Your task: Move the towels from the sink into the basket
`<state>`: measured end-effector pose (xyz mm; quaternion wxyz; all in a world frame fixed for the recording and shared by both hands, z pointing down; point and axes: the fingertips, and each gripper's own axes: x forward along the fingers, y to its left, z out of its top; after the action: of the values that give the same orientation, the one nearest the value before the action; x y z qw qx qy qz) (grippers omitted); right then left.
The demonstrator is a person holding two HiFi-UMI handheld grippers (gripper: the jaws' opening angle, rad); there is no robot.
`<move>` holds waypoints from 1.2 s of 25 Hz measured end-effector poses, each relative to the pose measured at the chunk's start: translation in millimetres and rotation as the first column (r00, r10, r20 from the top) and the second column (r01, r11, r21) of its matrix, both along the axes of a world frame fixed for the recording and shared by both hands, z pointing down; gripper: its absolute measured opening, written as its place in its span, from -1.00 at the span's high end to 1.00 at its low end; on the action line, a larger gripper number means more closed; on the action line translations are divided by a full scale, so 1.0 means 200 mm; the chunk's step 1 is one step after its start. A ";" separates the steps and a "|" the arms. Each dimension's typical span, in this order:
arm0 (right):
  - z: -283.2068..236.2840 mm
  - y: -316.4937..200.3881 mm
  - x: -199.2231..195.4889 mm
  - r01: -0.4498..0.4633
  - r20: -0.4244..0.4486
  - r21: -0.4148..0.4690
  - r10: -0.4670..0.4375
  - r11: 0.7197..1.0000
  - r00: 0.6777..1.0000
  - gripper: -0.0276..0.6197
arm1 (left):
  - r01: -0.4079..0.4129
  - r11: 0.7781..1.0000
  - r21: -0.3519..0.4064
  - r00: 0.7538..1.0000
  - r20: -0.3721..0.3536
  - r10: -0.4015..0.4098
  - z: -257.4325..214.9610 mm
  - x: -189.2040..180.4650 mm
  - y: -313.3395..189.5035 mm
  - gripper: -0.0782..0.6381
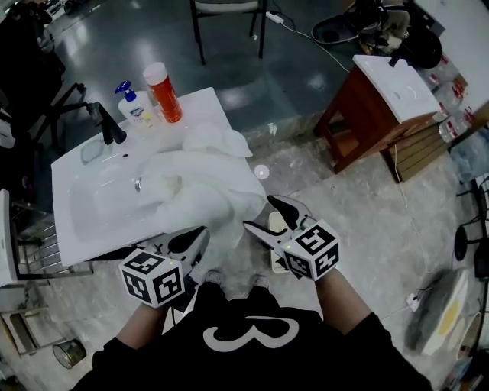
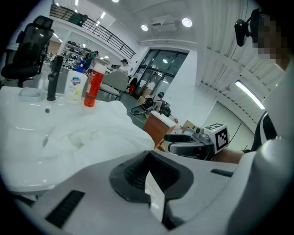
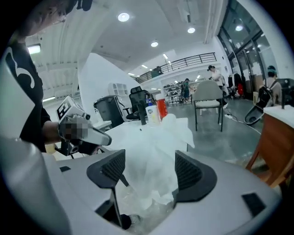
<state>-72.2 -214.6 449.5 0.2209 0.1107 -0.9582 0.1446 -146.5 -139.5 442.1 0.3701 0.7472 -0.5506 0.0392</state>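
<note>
White towels (image 1: 195, 187) lie heaped in the white sink (image 1: 88, 218) and spill over its front right edge. The left gripper view shows the same towels (image 2: 87, 137) spread across the basin. My left gripper (image 1: 200, 234) is at the sink's front edge just below the overhanging towel, its pads (image 2: 138, 172) together with nothing between them. To the right of the hanging towel (image 3: 156, 151), my right gripper (image 1: 269, 218) stands open; the cloth lies just beyond its pads, not pinched. A pale object (image 1: 276, 256) on the floor under the right gripper is mostly hidden.
A black faucet (image 1: 111, 126), a soap bottle (image 1: 136, 107) and an orange bottle (image 1: 163, 93) stand at the sink's back. To the right is a wooden stand (image 1: 382, 99) with a white top, and a chair (image 1: 228, 15) is behind. Grey floor surrounds the sink.
</note>
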 end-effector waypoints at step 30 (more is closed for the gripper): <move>0.34 -0.29 -0.81 0.117 -0.404 0.206 -0.024 0.972 0.914 0.28 | 0.136 0.981 0.136 0.990 0.014 -0.139 -0.19 -1.03 0.08 0.77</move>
<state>-234.9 -272.9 516.8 0.4025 0.1274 -0.9065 0.0012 -352.5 -123.6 404.8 0.3141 0.7303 -0.6064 -0.0149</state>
